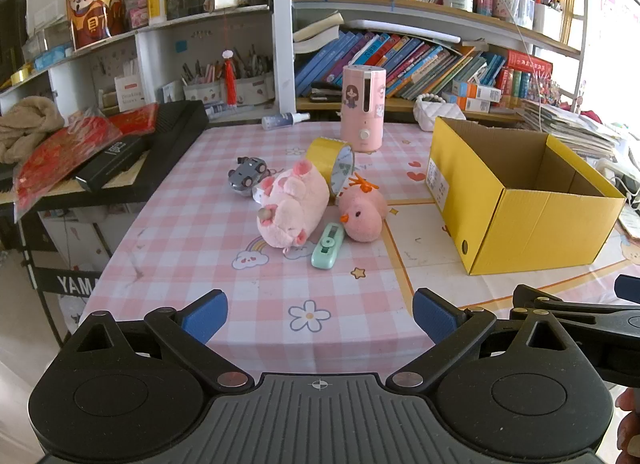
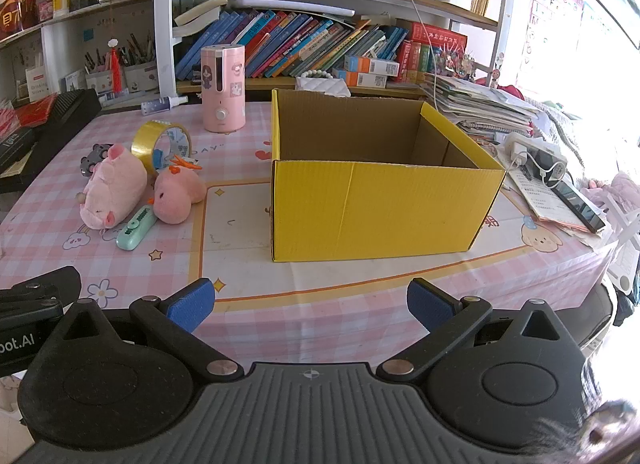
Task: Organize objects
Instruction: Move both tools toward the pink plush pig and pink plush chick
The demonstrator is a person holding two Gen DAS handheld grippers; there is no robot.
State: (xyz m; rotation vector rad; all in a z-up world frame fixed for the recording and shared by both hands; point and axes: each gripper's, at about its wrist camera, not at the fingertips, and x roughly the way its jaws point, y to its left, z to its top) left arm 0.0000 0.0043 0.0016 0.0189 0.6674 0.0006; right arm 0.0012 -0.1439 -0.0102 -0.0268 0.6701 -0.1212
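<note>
A pink plush pig (image 1: 290, 203) (image 2: 114, 187) lies on the checked tablecloth beside a pink plush chick (image 1: 363, 212) (image 2: 176, 193), a mint green stapler-like item (image 1: 328, 244) (image 2: 136, 228), a yellow tape roll (image 1: 334, 161) (image 2: 162, 145) and a small grey toy car (image 1: 246, 176) (image 2: 91, 159). An open yellow cardboard box (image 1: 536, 223) (image 2: 376, 207) stands to their right, empty as far as I can see. My left gripper (image 1: 320, 314) is open and empty near the table's front edge, facing the toys. My right gripper (image 2: 310, 304) is open and empty, in front of the box.
A pink cylindrical appliance (image 1: 363, 107) (image 2: 223, 87) and a small spray bottle (image 1: 285, 119) stand at the table's back. Bookshelves rise behind. A black keyboard (image 1: 160, 151) with red packets lies left. Papers, a charger and a phone (image 2: 576, 195) lie right of the box.
</note>
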